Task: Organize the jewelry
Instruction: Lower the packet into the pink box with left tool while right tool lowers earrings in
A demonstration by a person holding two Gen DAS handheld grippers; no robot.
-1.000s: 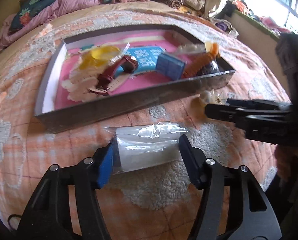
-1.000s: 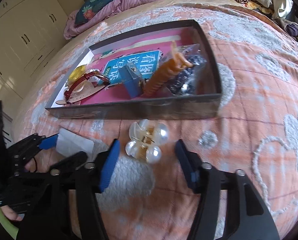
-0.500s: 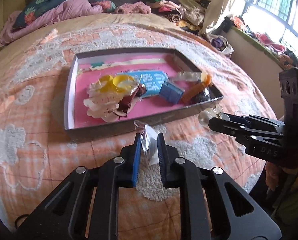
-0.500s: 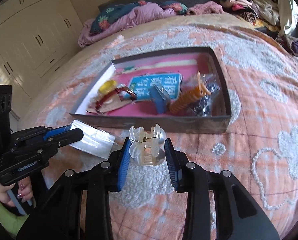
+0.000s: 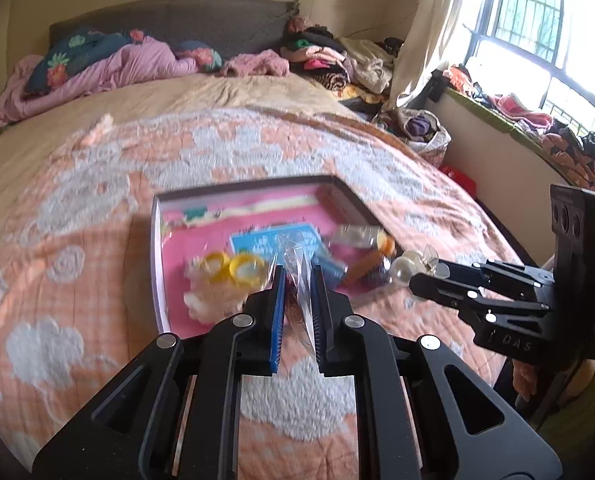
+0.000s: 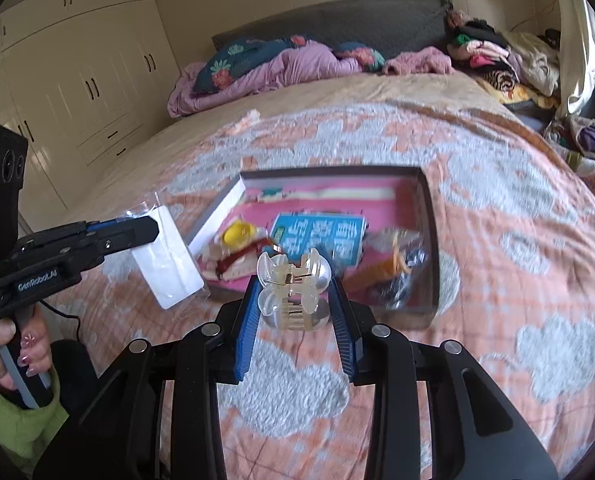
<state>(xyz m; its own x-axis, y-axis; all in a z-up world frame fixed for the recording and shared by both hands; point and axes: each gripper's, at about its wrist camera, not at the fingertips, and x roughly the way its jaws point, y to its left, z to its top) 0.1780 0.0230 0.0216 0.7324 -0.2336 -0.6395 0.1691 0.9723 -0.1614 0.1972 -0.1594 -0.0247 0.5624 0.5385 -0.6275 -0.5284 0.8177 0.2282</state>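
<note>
My left gripper (image 5: 298, 280) is shut on a clear plastic bag (image 5: 297, 264) and holds it above the bed; the bag also shows in the right wrist view (image 6: 169, 256). My right gripper (image 6: 293, 288) is shut on a translucent hair claw clip (image 6: 291, 280), lifted off the bedspread; the clip also shows in the left wrist view (image 5: 413, 264). A grey box with a pink floor (image 6: 429, 240) lies on the bed ahead. It holds yellow rings (image 5: 233, 266), a blue card (image 6: 317, 232), an orange clip (image 6: 389, 264) and a red watch strap (image 6: 241, 256).
The orange and white bedspread (image 6: 517, 280) covers the bed. Crumpled bedding and pillows (image 6: 277, 64) lie at the headboard. Piled clothes (image 5: 337, 60) sit at the far right. A window sill with clutter (image 5: 517, 112) runs along the right. Wardrobes (image 6: 77, 80) stand on the left.
Both grippers closed on their items and lifted them off the bedspread. The left holds the bag up, the right holds the claw clip, and both views rose away from the box.
</note>
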